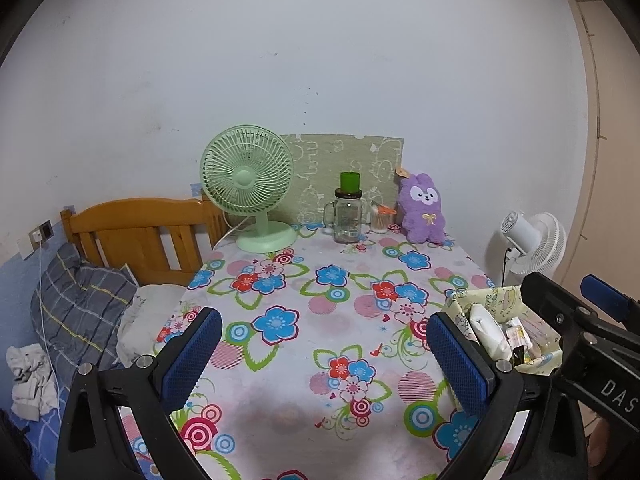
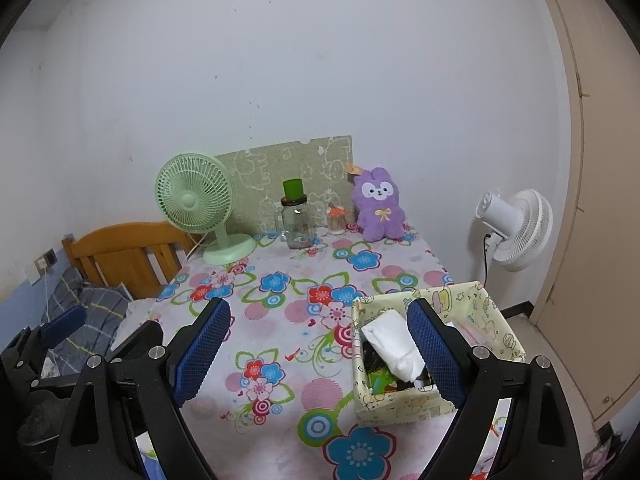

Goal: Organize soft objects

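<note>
A purple plush bunny (image 1: 423, 209) sits upright at the table's far right edge against the wall; it also shows in the right wrist view (image 2: 379, 205). A yellow patterned fabric box (image 2: 496, 324) stands at the table's right side, holding a white soft bundle (image 2: 394, 343) and small items; it also shows in the left wrist view (image 1: 498, 298). My left gripper (image 1: 324, 356) is open and empty above the table's near middle. My right gripper (image 2: 318, 354) is open and empty, its right finger over the box. The right gripper's body shows in the left view (image 1: 580, 328).
A green desk fan (image 1: 250, 184), a glass jar with a green cup on top (image 1: 349, 210) and a small toothpick jar (image 1: 382, 218) stand at the back of the flowered tablecloth (image 1: 320, 300). A bed with wooden headboard (image 1: 136, 232) lies left. A white floor fan (image 2: 516, 228) stands right.
</note>
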